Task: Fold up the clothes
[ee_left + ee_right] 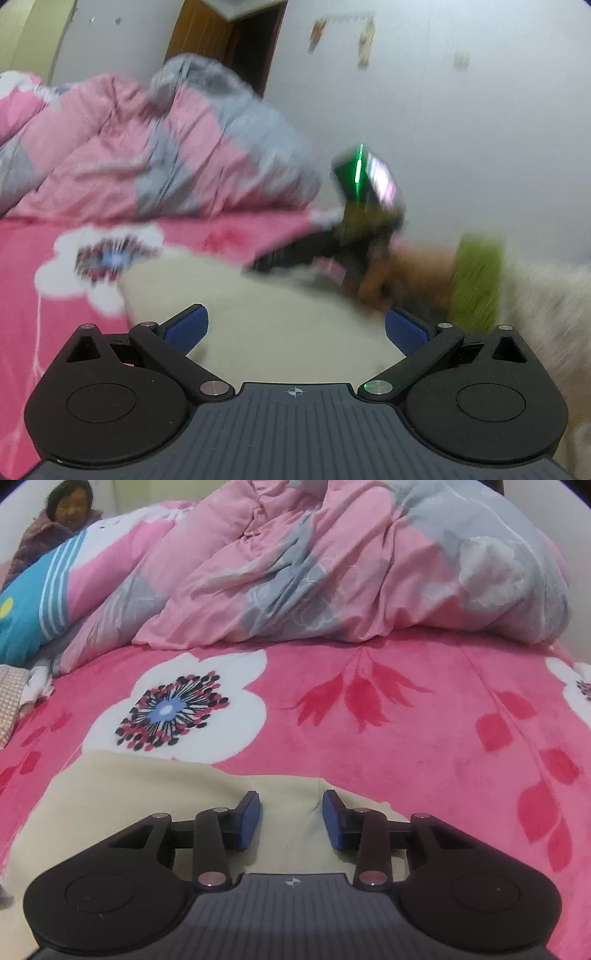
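Observation:
A cream garment [155, 794] lies flat on the pink flowered blanket [424, 738]; it also shows in the left wrist view [258, 325]. My right gripper [291, 819] is open just over the garment's far edge, with a small fold of cloth between the blue pads [249, 819], not pinched. My left gripper [295, 328] is open wide above the cream cloth, holding nothing. In the blurred left wrist view the right gripper's body [332, 251] and the hand holding it show low over the garment.
A crumpled pink and grey quilt [332, 561] is heaped at the back of the bed. A teal striped pillow [40, 602] and a person [62, 513] are at the far left. A white wall [480, 129] and a doorway [255, 44] lie behind.

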The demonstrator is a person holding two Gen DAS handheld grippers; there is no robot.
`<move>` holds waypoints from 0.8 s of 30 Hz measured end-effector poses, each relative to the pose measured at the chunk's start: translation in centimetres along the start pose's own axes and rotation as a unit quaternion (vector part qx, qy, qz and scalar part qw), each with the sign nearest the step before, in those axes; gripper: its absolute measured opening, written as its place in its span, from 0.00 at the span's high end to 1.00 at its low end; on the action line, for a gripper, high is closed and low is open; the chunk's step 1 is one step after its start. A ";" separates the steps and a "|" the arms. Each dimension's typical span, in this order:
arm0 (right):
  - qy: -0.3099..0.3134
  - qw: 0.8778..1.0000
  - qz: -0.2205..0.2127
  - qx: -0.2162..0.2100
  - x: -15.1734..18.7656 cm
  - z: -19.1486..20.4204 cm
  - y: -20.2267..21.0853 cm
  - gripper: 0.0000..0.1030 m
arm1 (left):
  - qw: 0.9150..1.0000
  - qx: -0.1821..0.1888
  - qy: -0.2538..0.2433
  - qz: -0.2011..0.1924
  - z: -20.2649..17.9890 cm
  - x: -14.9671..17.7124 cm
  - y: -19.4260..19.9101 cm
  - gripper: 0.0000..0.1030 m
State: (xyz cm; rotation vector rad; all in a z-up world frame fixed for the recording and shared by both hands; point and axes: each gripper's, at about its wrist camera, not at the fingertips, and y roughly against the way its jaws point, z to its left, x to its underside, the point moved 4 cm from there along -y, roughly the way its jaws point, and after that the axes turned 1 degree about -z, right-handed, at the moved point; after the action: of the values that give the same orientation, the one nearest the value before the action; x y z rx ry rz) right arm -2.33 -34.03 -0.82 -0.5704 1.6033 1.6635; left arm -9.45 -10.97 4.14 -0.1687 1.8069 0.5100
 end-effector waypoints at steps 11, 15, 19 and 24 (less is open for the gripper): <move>-0.033 0.999 -0.019 -0.023 0.4 -0.8 0.6 0.62 | 0.988 -0.057 0.078 0.117 10.3 -1.1 -10.2 0.02; -0.029 0.999 -0.025 -0.020 0.6 -0.7 0.4 0.62 | 0.985 -0.058 0.102 0.124 11.3 -0.2 -10.7 0.00; -0.020 0.999 -0.029 -0.011 0.7 -0.4 0.1 0.62 | 0.987 -0.065 0.088 0.121 11.1 0.0 -10.9 0.00; -0.030 0.999 -0.024 -0.011 0.2 -0.7 1.3 0.62 | 0.985 -0.094 0.075 0.122 10.3 -1.3 -10.0 0.01</move>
State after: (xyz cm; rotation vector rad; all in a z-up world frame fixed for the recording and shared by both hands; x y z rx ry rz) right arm -3.60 -34.55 -0.23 -0.5605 1.5203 1.6494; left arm 3.74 -15.76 0.63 -0.1182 1.9362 0.8628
